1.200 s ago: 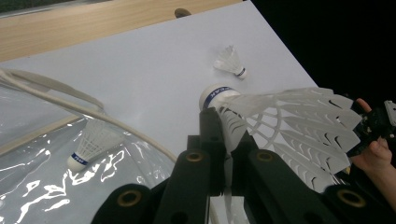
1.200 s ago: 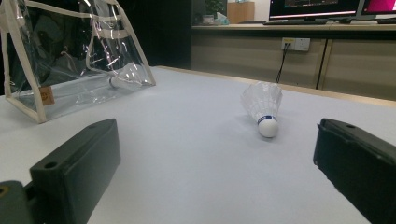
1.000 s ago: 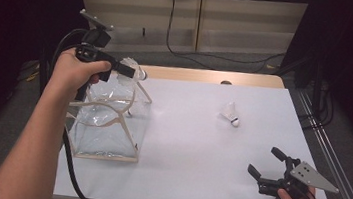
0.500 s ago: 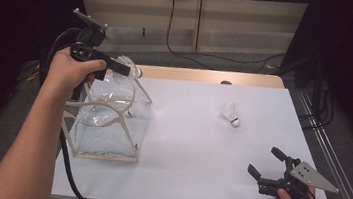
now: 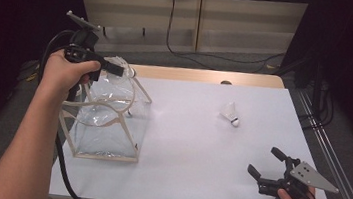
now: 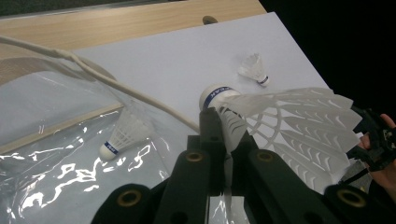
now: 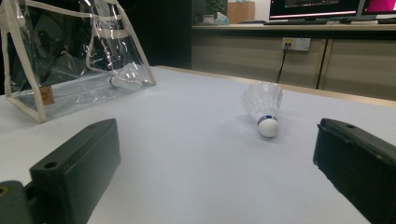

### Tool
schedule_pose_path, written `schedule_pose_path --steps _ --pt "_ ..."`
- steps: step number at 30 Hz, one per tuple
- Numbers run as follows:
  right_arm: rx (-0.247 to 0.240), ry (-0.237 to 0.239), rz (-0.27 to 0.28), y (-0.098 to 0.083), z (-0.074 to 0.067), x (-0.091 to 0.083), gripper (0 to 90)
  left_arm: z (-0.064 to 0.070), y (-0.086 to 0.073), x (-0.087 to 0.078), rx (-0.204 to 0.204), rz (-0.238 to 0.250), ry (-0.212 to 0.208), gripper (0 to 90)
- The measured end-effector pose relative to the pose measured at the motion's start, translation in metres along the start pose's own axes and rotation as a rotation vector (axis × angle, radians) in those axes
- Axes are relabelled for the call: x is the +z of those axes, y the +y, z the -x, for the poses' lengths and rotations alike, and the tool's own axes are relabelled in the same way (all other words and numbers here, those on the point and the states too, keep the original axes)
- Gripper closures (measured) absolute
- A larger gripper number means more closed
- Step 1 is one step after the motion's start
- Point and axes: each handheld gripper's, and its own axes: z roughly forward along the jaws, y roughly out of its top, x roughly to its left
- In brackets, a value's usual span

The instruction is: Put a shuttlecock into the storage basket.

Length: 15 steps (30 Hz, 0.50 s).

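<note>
I count three shuttlecocks and one clear bag. My left tool (image 5: 117,67) is clamped on the feather skirt of the first shuttlecock (image 6: 280,116), its cork pointing away from the jaws, held above the bag's (image 5: 106,126) open mouth. The second shuttlecock (image 6: 122,135) lies inside the bag, below and ahead of that tool. The third shuttlecock (image 7: 264,109) lies on the white worktop (image 5: 199,147), ahead of my right tool (image 5: 265,165), whose jaws stand apart with nothing between them, low over the worktop.
</note>
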Motion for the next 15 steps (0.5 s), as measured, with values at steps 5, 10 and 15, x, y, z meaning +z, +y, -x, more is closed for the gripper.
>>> schedule_pose_path --steps 5,10,15 --pt "-0.003 0.001 -0.004 0.0 0.0 0.0 0.5 -0.006 -0.002 0.0 -0.025 0.013 0.015 89.6" --pt "0.0 0.001 -0.003 0.0 0.0 0.0 0.5 -0.013 -0.005 0.001 -0.047 0.022 0.033 89.6" --pt "-0.001 0.0 -0.006 0.0 0.0 0.0 0.5 -0.018 -0.008 0.001 -0.055 0.018 0.045 89.6"
